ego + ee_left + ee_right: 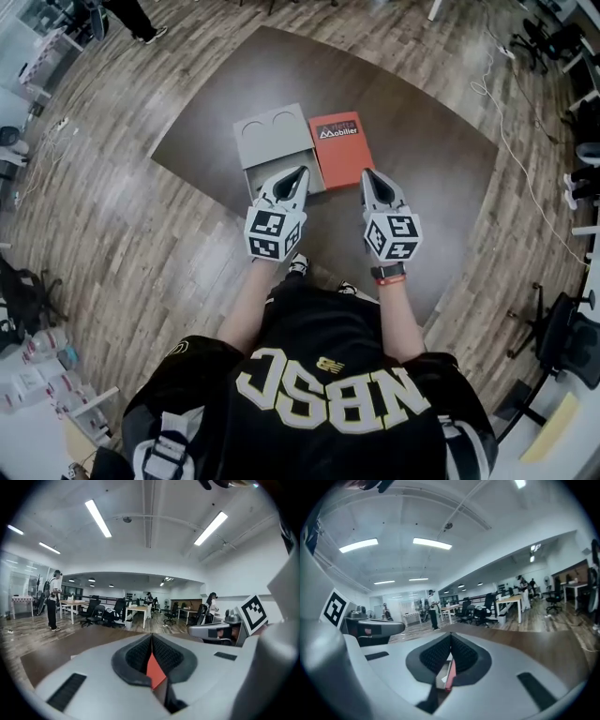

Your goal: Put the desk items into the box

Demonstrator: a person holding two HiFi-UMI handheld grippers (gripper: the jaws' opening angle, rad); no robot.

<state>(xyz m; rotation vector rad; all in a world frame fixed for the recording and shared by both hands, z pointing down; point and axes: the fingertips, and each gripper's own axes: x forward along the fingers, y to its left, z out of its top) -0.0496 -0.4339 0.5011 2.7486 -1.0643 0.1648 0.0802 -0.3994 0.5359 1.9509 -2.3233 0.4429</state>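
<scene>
Box (275,141) grey, two round hollows on top; orange cover (341,148) adjoining.

The desk (422,141) is dark brown, the box (272,141) grey, the flat item (340,150) beside it orange-red with white lettering. The left gripper (302,172) and right gripper (366,173) bear black-and-white square markers

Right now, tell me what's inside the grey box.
The grey box shows only its top with two round dents. The left gripper covers its near end; contents are hidden.
</scene>
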